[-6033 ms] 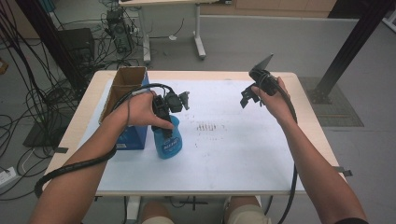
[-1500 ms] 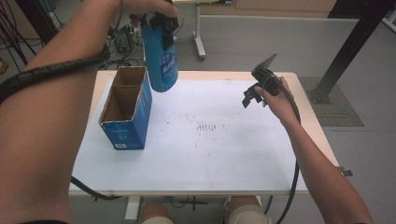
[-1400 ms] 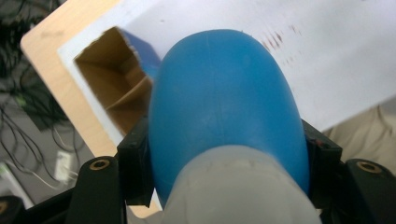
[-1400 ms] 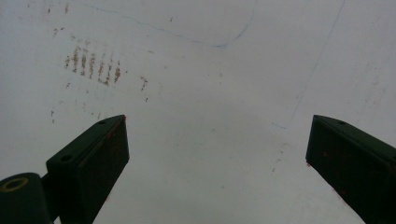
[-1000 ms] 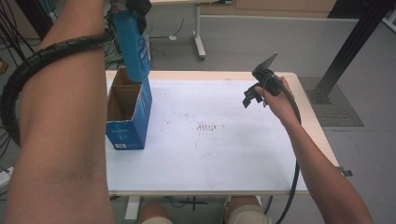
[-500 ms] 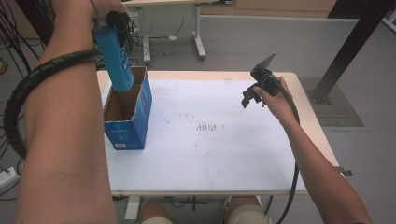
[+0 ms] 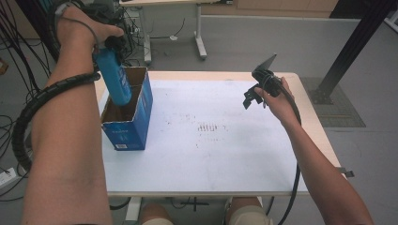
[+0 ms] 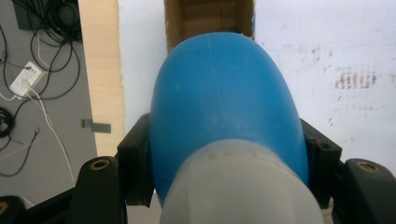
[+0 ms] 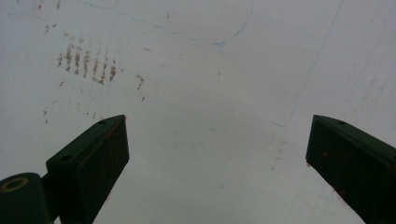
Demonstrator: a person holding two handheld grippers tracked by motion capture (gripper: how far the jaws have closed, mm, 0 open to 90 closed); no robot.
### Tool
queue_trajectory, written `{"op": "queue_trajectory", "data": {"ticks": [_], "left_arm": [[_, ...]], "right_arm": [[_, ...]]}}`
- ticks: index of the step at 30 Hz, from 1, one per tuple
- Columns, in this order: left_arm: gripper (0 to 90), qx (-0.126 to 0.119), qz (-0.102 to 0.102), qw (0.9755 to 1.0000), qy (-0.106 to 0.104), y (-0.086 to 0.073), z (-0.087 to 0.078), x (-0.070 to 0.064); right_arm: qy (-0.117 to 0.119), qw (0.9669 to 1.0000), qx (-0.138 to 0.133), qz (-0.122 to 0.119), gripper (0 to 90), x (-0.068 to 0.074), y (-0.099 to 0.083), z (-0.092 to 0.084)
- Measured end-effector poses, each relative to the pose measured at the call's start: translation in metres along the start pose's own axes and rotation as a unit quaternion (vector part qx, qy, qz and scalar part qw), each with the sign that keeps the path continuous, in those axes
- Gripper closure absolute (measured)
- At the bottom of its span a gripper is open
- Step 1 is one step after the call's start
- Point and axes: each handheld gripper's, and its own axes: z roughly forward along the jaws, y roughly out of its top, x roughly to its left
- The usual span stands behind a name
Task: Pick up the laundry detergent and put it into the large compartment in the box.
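A blue bottle (image 7: pixel 112 77) hangs bottom-down, its lower end inside the open top of a blue cardboard box (image 7: pixel 133 124) at the table's left. My left gripper (image 7: pixel 109 44) is shut on the bottle's upper part. In the left gripper view the bottle (image 8: pixel 224 112) sits squeezed between both black jaws, with the box's brown inside (image 8: pixel 208 18) just beyond it. My right gripper (image 7: pixel 251 96) is held above the table's right half, open; in the right gripper view its fingers (image 9: pixel 91 163) stand wide apart over bare white tabletop.
The white table (image 7: pixel 225 159) has a patch of brown marks (image 7: pixel 209 127) at its middle. Cables (image 7: pixel 14 131) hang and lie on the floor to the left. Another desk's legs (image 7: pixel 199 37) stand behind the table, a dark post (image 7: pixel 347 51) at the right.
My left gripper has carried the blue bottle from high over the table's far left down into the box's opening. The right gripper has stayed put, open.
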Motion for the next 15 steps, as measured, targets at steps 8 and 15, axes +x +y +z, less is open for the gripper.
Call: {"op": "queue_trajectory", "data": {"ticks": [8, 15], "left_arm": [[36.4, 0.011, 0.007, 0.9999, 0.003, -0.001, 0.037, 0.000], [36.4, 0.006, 0.008, 1.0000, -0.001, -0.007, 0.066, 0.000]], "right_arm": [[-0.005, 1.0000, 0.003, -0.005, 5.8, 0.005, 0.001, 0.002], [-0.007, 1.0000, 0.002, -0.005, 5.8, 0.007, 0.001, 0.003]]}}
